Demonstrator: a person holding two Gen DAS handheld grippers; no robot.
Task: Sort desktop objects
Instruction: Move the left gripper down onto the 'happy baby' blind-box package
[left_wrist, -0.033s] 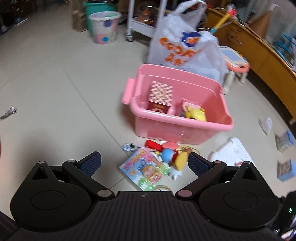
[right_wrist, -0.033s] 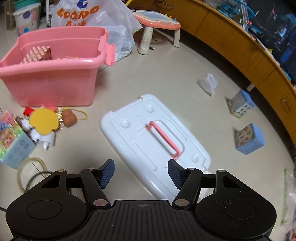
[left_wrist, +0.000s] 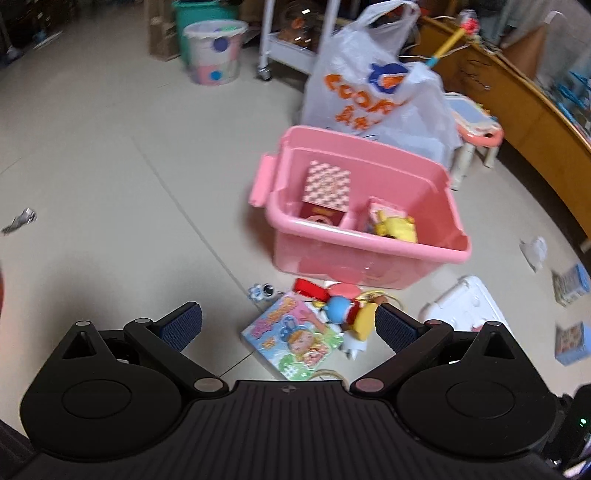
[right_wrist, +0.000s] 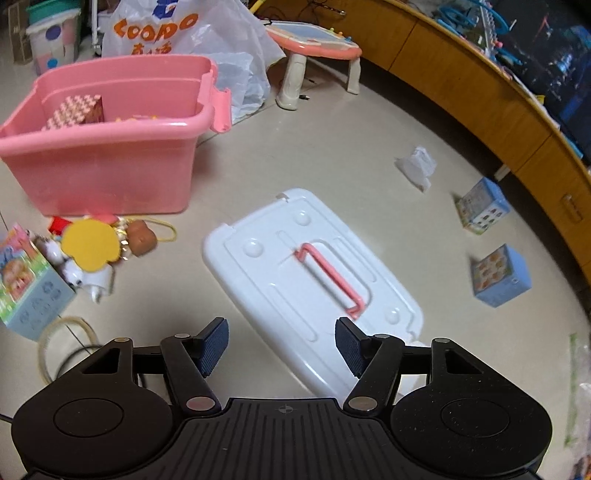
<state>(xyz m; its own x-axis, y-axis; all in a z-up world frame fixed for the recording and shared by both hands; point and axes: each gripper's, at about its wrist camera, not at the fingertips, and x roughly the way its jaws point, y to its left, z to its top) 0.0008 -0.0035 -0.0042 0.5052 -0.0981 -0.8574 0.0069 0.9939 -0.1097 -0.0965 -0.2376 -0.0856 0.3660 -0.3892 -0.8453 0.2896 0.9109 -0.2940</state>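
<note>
- Pink storage bin (left_wrist: 373, 254): stands open on the tiled floor, already holding a checkered box (left_wrist: 327, 184) and a yellow toy (left_wrist: 397, 227). Judged the sorting destination.
- White bin lid (right_wrist: 314, 273): lies flat beside the bin, pink handle (right_wrist: 328, 275) up, directly ahead of the right gripper (right_wrist: 281, 345). Risk: a low pass could snag that handle or shove the lid into the loose toys.
- Picture book (left_wrist: 295, 338): on the floor just before the bin, partly between the left gripper's fingers. Flat and thin; a pinch from above may slip off it.
- 2 blue cartons (right_wrist: 500, 275): well apart from the bin, to the right. Easily overlooked.
- Toy pile (left_wrist: 351, 314): figures and a corded piece touching one another. Risk: lifting 1 item drags its neighbours by the cord.
- Left gripper (left_wrist: 288, 326): jaws wide apart, holding nothing, above the book.
- Right gripper: jaws apart, empty, above the lid's near end.
</note>
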